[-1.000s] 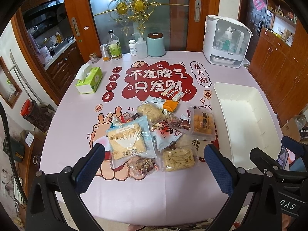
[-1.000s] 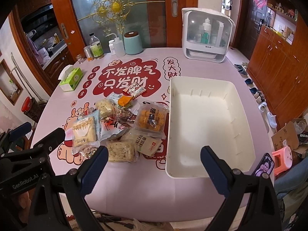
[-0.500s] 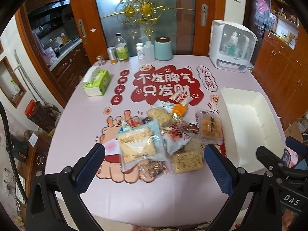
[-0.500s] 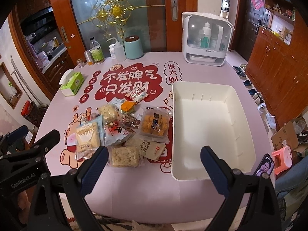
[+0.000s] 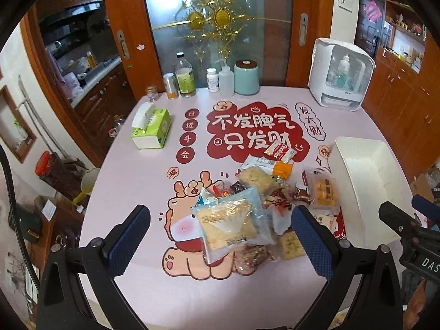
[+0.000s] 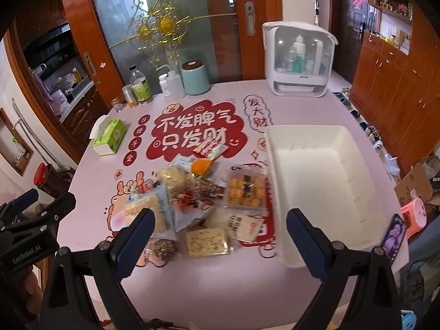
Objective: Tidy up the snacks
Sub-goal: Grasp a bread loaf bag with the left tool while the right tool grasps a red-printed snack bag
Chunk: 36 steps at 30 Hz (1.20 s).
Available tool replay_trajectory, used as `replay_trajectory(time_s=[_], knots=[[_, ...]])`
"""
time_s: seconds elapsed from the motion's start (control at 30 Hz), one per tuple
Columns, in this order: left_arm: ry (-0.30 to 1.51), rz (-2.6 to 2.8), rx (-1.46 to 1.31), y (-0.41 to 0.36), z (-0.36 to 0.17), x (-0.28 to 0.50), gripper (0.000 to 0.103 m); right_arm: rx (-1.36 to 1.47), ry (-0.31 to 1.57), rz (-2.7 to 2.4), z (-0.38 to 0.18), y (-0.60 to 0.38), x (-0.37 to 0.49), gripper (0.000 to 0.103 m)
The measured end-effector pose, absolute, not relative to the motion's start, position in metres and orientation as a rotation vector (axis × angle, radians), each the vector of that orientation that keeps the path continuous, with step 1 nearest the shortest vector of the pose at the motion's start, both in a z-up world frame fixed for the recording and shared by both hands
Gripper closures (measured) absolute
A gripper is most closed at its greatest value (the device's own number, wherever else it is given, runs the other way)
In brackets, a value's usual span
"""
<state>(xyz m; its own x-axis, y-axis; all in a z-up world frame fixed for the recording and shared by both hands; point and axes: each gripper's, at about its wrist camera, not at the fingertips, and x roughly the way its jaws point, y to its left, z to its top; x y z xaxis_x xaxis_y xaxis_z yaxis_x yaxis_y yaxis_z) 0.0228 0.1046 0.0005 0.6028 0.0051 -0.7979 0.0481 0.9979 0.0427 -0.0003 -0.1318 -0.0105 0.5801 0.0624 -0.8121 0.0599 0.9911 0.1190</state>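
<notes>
The snack packets [image 6: 203, 200] lie heaped together near the middle of the worktop [image 6: 220, 280], toward its near edge, with the empty white bin [image 6: 316, 181] just beside the heap on its right, likely so each packet needs only a short carry into it. Both tools hang above the near edge with nothing between their fingers: the left hand-held gripper [image 5: 220, 236] stands wide over the big clear toast packet [image 5: 233, 222], and the right hand-held gripper [image 6: 220, 239] stands wide, straddling the heap's right side and the bin's near left corner.

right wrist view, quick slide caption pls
Open right hand-held gripper hovers over a snack pile beside an empty white bin on the pink table.
</notes>
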Motion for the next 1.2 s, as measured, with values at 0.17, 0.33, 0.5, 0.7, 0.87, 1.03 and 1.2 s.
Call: replay_trajectory(time_s=[0.17, 0.33, 0.5, 0.7, 0.87, 1.03, 1.2], knots=[[0.987, -0.16, 0.094, 0.128, -0.03, 0.043, 0.001, 0.165, 1.009, 0.011, -0.038, -0.114, 0.02, 0.006], [1.018, -0.275, 0.127, 0.138, -0.078, 0.064, 0.001, 0.211, 1.098, 0.031, -0.086, -0.105, 0.044, 0.007], [1.1, -0.401, 0.173, 0.135, -0.14, 0.096, 0.001, 0.312, 1.214, 0.039, -0.143, -0.105, 0.069, 0.01], [1.127, -0.571, 0.338, 0.119, -0.186, 0.12, 0.001, 0.436, 1.266, 0.035, -0.182, -0.105, 0.096, 0.011], [1.136, -0.727, 0.446, 0.106, -0.205, 0.126, 0.001, 0.43, 1.317, 0.029, -0.204, -0.097, 0.12, 0.011], [1.192, -0.762, 0.485, 0.099, -0.231, 0.137, 0.001, 0.475, 1.355, 0.044, -0.222, -0.094, 0.131, 0.011], [1.217, -0.77, 0.401, 0.102, -0.238, 0.149, 0.001, 0.506, 1.342, 0.068, -0.225, -0.094, 0.132, 0.023]])
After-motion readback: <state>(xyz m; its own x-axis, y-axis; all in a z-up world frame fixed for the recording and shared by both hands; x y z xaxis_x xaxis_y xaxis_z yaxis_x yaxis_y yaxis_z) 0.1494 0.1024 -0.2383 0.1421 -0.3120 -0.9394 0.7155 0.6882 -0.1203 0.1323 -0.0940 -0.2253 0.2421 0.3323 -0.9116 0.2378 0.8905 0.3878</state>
